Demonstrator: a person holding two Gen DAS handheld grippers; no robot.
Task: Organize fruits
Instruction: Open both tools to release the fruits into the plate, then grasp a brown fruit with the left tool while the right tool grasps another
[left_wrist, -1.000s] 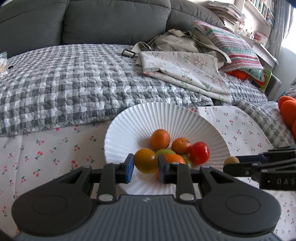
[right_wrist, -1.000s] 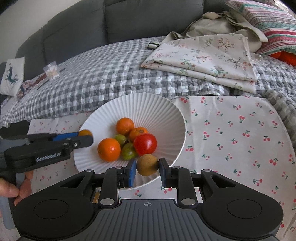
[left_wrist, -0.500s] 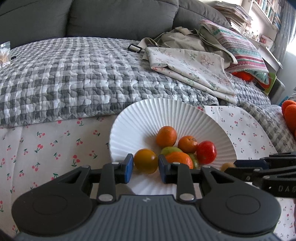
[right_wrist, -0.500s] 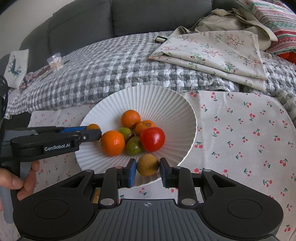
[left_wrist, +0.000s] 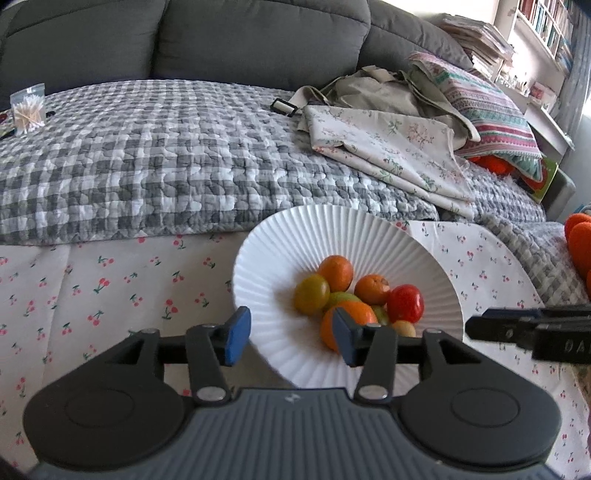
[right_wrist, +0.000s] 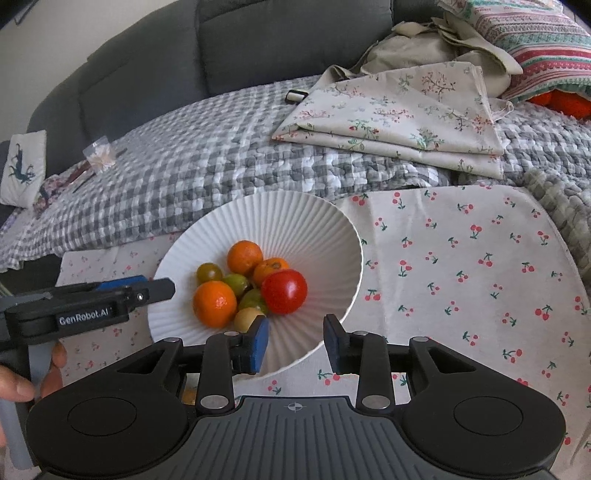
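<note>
A white ribbed bowl (left_wrist: 280, 251) (right_wrist: 317, 229) sits on a cherry-print cloth and holds several fruits. Among them are a red tomato (left_wrist: 405, 303) (right_wrist: 284, 291), oranges (right_wrist: 214, 304) and an orange-green fruit (left_wrist: 311, 294) (right_wrist: 209, 272). A small yellow-brown fruit (right_wrist: 248, 318) (left_wrist: 403, 328) lies at the near side of the pile. My left gripper (left_wrist: 290, 339) is open and empty over the bowl's near left rim. My right gripper (right_wrist: 295, 343) is open and empty over the bowl's near right rim.
A grey checked quilt (left_wrist: 147, 158) covers the sofa behind the bowl. Folded floral cloth (right_wrist: 399, 110) and a striped pillow (left_wrist: 491, 110) lie at the back right. A bag of cotton swabs (left_wrist: 27, 109) sits far left. More orange fruits (left_wrist: 580, 240) are at the right edge.
Both grippers have opened. The left one let go of the orange-green fruit, the right one let go of the yellow-brown fruit; both fruits now lie in the bowl.
</note>
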